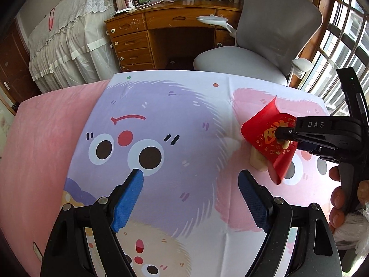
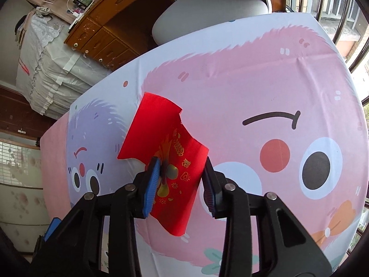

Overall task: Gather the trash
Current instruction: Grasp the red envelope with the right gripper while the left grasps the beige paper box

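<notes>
We see the red paper (image 2: 161, 147), a creased sheet w/ gold print, lifted off the bench (image 2: 265, 87) and hanging between the jaws of the right gripper (image 2: 181, 180). The jaws look part-spread in the right wrist view; we can't tell if they truly pinch it, but the paper is off the cloth, so we judge some hold. In the left wrist view it sits at 3 o'clock, draped over a pale wooden block (image 1: 259, 161). The right gripper reaches in sideways from 3 o'clock, fingers (image 1: 337, 196) wrapped round its handle. The left gripper (image 1: 190, 180) hovers low at 6 o'clock, its 2 jaws spread wide, empty, over the cartoon tablecloth (image 1: 161, 106).
</notes>
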Demonstrator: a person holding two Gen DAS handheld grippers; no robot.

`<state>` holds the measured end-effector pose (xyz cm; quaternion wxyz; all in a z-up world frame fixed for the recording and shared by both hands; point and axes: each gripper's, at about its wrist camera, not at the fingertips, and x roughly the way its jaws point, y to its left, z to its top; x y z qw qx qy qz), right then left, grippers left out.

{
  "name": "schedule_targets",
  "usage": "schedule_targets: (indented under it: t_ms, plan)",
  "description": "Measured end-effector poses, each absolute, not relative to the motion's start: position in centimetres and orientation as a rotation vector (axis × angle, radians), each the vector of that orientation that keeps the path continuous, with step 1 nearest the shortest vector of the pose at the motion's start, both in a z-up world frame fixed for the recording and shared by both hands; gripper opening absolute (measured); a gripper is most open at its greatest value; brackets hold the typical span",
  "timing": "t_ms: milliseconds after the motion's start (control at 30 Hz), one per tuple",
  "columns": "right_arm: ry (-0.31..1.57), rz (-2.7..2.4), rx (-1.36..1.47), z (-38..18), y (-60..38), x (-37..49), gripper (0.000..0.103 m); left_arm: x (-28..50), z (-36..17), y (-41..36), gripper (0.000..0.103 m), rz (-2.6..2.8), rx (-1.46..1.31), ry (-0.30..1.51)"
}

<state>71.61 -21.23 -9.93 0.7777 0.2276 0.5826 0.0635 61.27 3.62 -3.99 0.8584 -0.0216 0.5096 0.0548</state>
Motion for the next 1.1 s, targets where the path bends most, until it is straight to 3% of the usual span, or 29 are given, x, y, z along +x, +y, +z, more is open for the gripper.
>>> schedule_targets:
  t_ms: [267,1000,1100]
  plan:
    - [1.174,0.148,0.504,-8.0,-26.2,68.9,0.023,63.3,-4.9,-0.4,0.086,-0.013,-0.029,1.112]
    - [1.123,0.124,0.467,-9.1,-33.6,66.1,0.021,71.2,-13.8,-8.9,0.085,0.194,-0.209,1.305]
    - [1.12,0.132,0.468,-9.1,-33.4,65.7,0.021,70.5,-14.1,-8.4,0.077,0.201,-0.233,1.285]
